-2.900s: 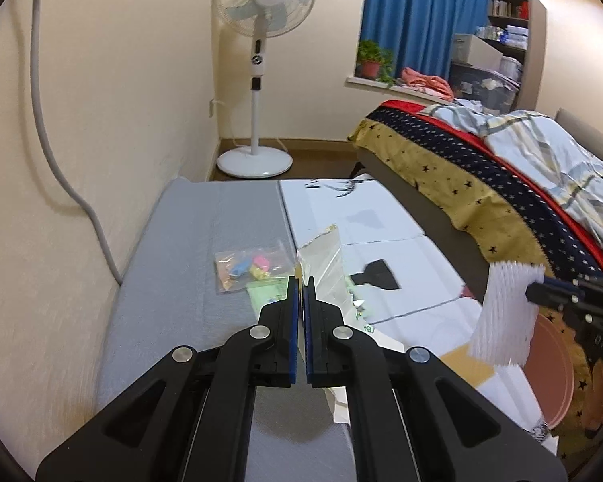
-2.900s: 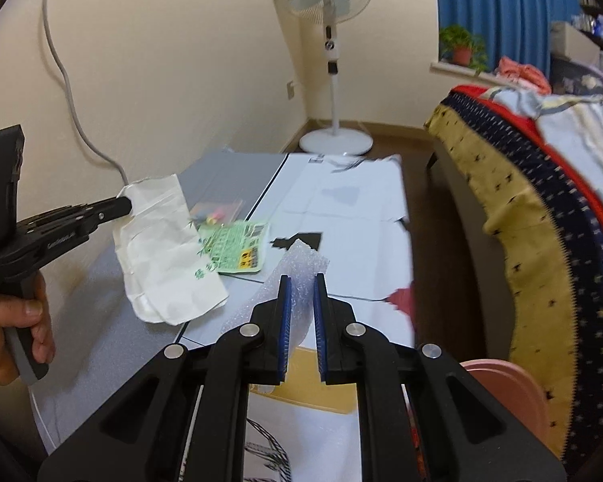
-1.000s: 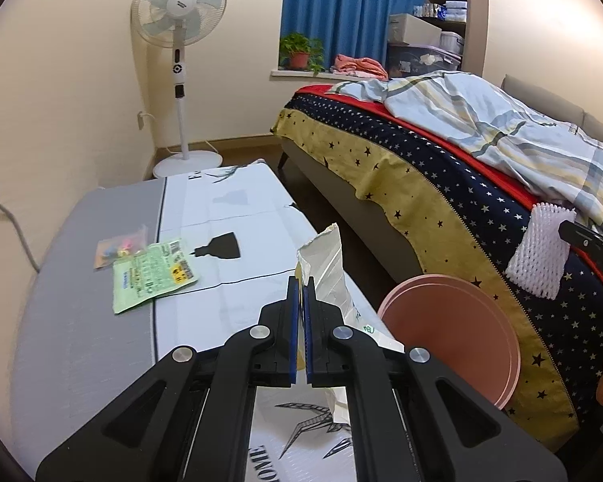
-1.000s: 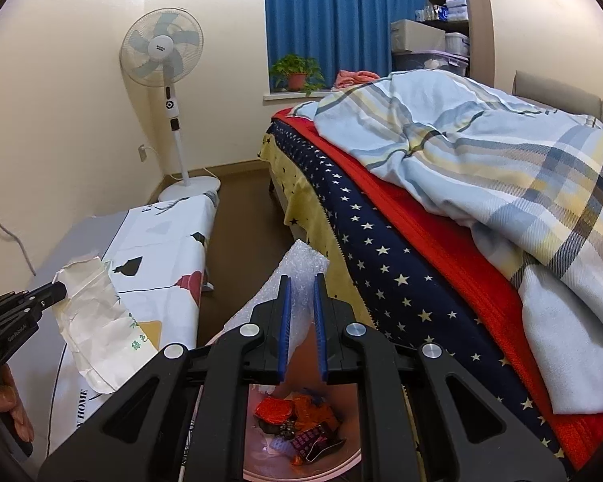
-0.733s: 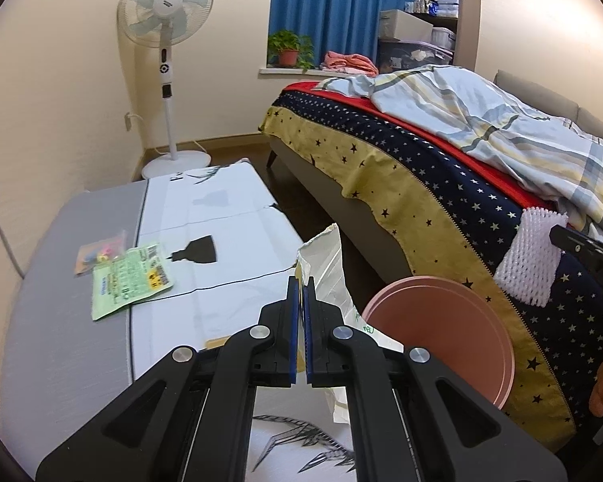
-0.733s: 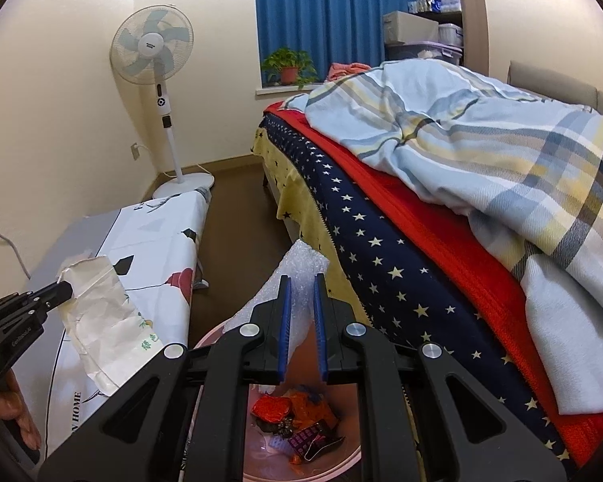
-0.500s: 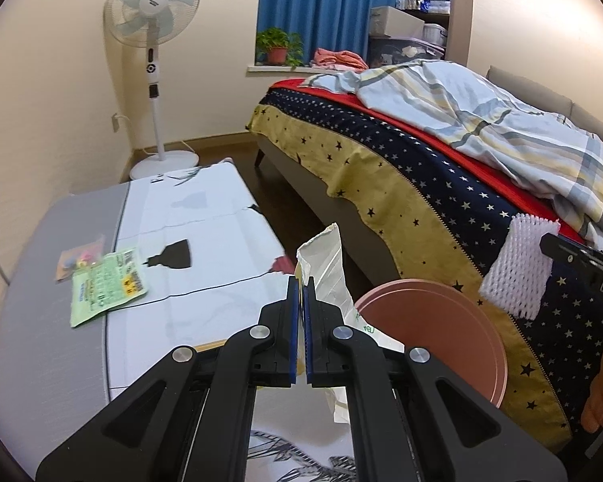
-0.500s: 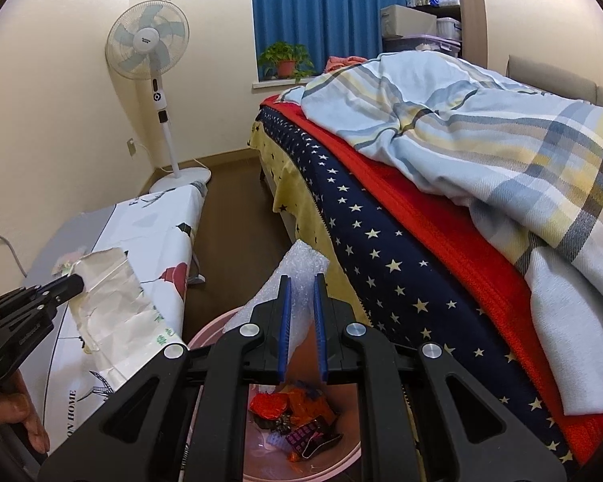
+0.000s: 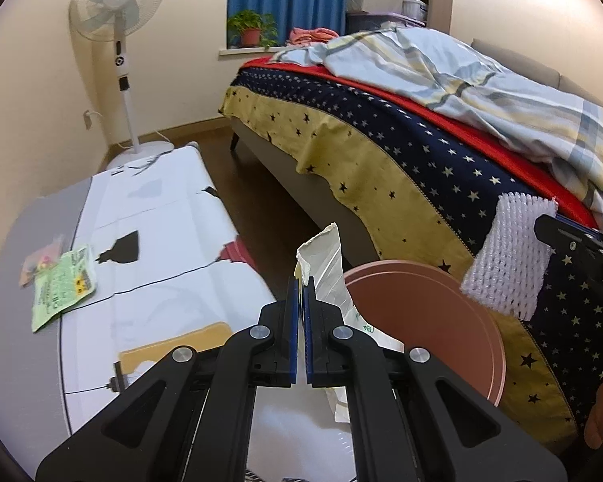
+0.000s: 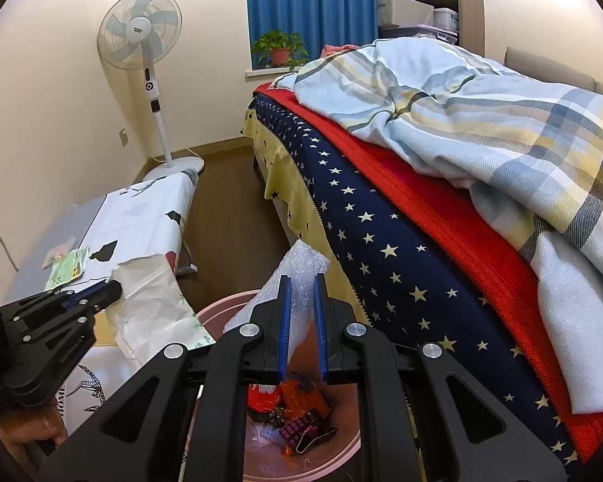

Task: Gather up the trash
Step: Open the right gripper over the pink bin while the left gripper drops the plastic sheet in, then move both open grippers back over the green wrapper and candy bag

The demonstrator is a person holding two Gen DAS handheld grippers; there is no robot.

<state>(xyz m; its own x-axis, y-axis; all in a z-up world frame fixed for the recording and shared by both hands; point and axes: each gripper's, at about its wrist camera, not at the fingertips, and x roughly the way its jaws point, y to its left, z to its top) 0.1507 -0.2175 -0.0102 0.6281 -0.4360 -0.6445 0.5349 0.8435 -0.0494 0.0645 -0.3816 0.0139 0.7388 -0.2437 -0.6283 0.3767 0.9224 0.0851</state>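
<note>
1. The left gripper (image 9: 300,297) has its fingers pinched on a white paper bag (image 9: 325,265), beside the pink bin (image 9: 430,321).
2. The right gripper (image 10: 301,305) clamps bubble wrap (image 10: 297,269) above the bin.
3. Released early, the light bag could drift onto the floor.

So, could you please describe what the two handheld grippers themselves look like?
Both the left gripper and right gripper are matt black plastic linkages with silver rivets and two flat fingers lined with blue pads. Faint embossed lettering marks the left one's side. No sleeves or cables show.

both hand-held grippers clamped, left hand-held gripper (image 9: 300,281), right hand-held gripper (image 10: 301,281)
</note>
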